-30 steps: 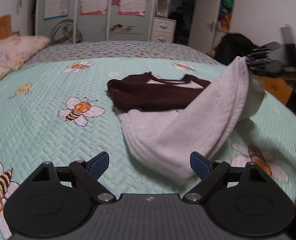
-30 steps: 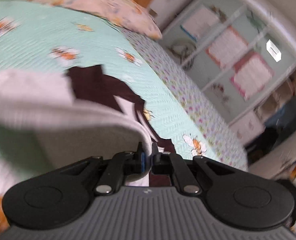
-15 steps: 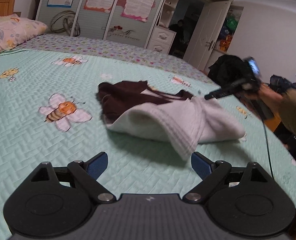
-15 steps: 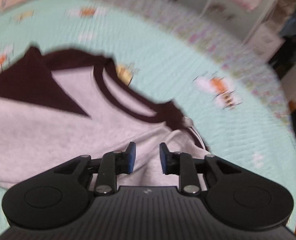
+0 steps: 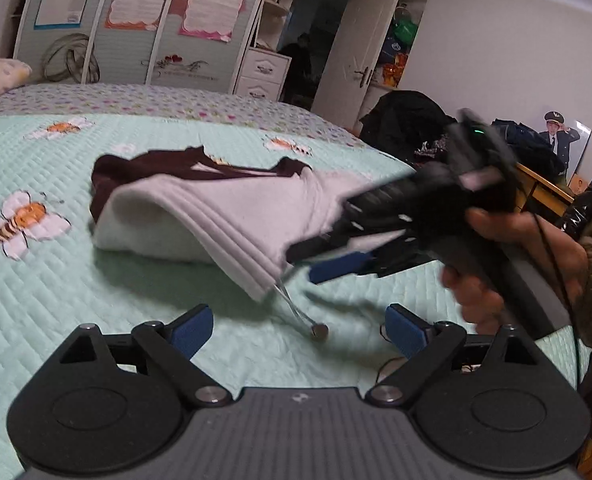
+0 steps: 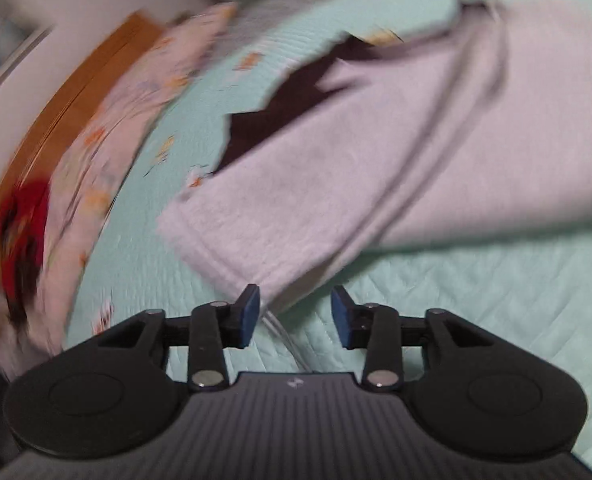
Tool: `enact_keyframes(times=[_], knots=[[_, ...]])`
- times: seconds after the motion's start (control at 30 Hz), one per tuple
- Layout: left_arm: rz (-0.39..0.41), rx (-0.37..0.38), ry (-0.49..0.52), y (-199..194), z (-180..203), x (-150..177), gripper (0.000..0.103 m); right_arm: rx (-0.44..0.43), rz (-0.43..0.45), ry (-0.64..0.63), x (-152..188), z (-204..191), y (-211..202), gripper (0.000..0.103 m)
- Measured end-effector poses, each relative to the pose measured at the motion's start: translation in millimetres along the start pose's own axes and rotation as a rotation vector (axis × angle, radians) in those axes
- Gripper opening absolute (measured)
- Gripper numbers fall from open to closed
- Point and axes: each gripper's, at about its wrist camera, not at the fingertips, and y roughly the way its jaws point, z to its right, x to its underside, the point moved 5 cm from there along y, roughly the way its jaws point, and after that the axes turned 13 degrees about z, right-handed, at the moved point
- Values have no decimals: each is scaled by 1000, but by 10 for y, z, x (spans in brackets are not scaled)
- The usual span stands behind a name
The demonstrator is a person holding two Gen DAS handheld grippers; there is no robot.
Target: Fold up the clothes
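Observation:
A white sweatshirt (image 5: 224, 216) with dark brown sleeves and collar lies folded over on the mint bee-print quilt (image 5: 56, 280). Its ribbed hem corner hangs toward me, and a clear drawstring with a metal tip (image 5: 318, 330) trails from it. My left gripper (image 5: 298, 330) stands open low over the quilt, just short of that corner, with only the drawstring tip between its fingers. In the left wrist view a hand holds my right gripper (image 5: 304, 266) at the hem corner, blurred. My right gripper (image 6: 296, 316) has its jaws opening; the sweatshirt (image 6: 336, 184) hem lies just ahead, unpressed.
A wardrobe with posters (image 5: 136, 40) and an open door (image 5: 356, 60) stand beyond the bed. Dark bags (image 5: 408, 124) are piled at the right of the bed. A pillow (image 6: 136, 92) and wooden headboard (image 6: 76, 92) lie at the bed's head.
The right gripper carried the raised hem down and over onto the shirt, let it go and rolled round. The left gripper moved closer and lower toward the folded shirt.

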Motion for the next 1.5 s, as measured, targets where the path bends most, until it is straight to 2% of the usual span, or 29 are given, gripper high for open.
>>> enact_keyframes(times=[0.1,0.2,0.27,0.3,0.33,0.5,0.57,0.6,0.67,0.73,0.8,0.9,0.97,1.07,1.13,1.2,1.27,1.33,1.5], knots=[[-1,31,-29,22,7,46,94,17,19,137,2,48,148,48],[-8,33,-20,55,13,91,94,-32,60,285,12,123,188,48],[-8,42,-24,39,0,112,94,-13,72,250,13,80,164,34],[-8,46,-26,32,-7,123,94,-15,76,212,-2,9,140,13],[-9,48,-30,34,-24,137,95,-24,81,173,-30,-84,105,8],[-17,48,-56,23,-97,155,95,-142,159,65,-395,-591,-54,7],[-18,50,-58,22,-96,156,95,-157,200,32,-645,-789,101,7],[-19,50,-57,18,-90,153,95,-175,221,10,-789,-891,226,8],[-20,44,-45,9,-76,133,95,-219,251,-47,-1097,-1073,547,21],[-10,26,-22,-16,-76,80,95,-153,276,-126,-1305,-1147,728,41],[12,-6,6,-46,-114,-6,95,-170,321,-182,-1319,-1189,646,45],[27,-70,61,15,-241,-183,97,-226,380,-184,-1167,-1045,359,62],[30,-113,100,83,-337,-313,97,-226,399,-128,-1021,-781,182,63],[24,-172,167,283,-506,-528,97,-289,404,85,-749,-222,27,63],[18,-202,200,460,-646,-664,97,-329,394,207,-508,125,37,63],[-13,-204,191,671,-815,-741,97,-364,367,288,-275,397,121,64],[-57,-211,171,897,-998,-801,97,-415,321,307,-82,542,216,64],[-92,-213,166,1127,-1148,-864,93,-466,321,300,72,650,260,62],[-109,-237,149,1520,-1497,-1043,80,-624,347,415,97,872,241,62]])
